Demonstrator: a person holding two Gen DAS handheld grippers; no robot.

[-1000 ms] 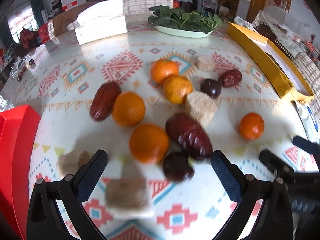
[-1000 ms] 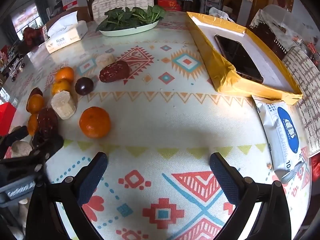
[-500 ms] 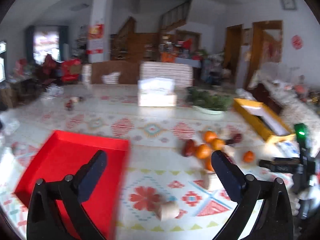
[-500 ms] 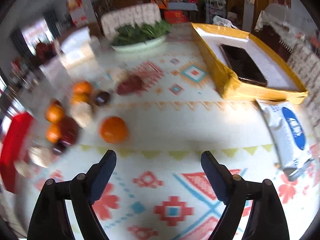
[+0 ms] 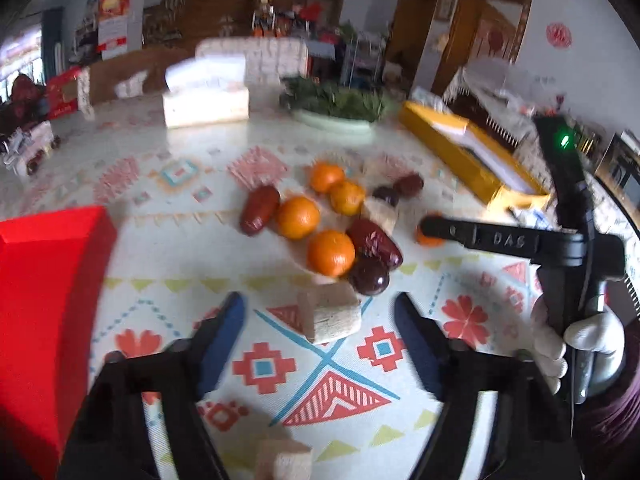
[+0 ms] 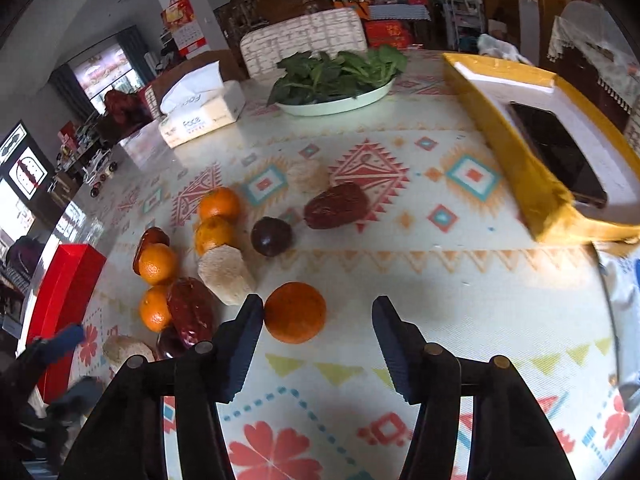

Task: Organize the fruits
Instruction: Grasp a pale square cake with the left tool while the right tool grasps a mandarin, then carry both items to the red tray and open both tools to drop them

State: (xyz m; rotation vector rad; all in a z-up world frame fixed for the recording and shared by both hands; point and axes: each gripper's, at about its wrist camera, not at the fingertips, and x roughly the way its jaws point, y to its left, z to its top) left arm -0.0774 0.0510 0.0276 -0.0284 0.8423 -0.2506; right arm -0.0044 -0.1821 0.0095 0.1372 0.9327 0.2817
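The left wrist view is smeared by motion, so the tissue box (image 5: 206, 98) and the plate of greens (image 5: 336, 106) at the far side are soft-edged there. The left hand-held gripper (image 5: 320, 320) hangs with its fingers spread wide, holding nothing; a pale cut chunk (image 5: 330, 316) lies on the surface between their tips. At the bottom edge another pale chunk (image 5: 284, 460) is cut off. The right hand-held gripper (image 6: 318, 320) is also spread apart and empty, with a lone orange (image 6: 295, 312) just inside its left fingertip; whether they touch is unclear. Beyond and to the left lies the fruit cluster (image 6: 192, 264): oranges, red dates, dark round fruits and pale chunks, close together. A red box (image 6: 64, 300) sits at the left edge, partly cut off. The surface (image 6: 400, 280) wears a patterned cloth. At the right, a yellow tray (image 6: 520, 168) holds a dark phone (image 6: 556, 152). Shelves, a staircase and doors crowd the room behind.
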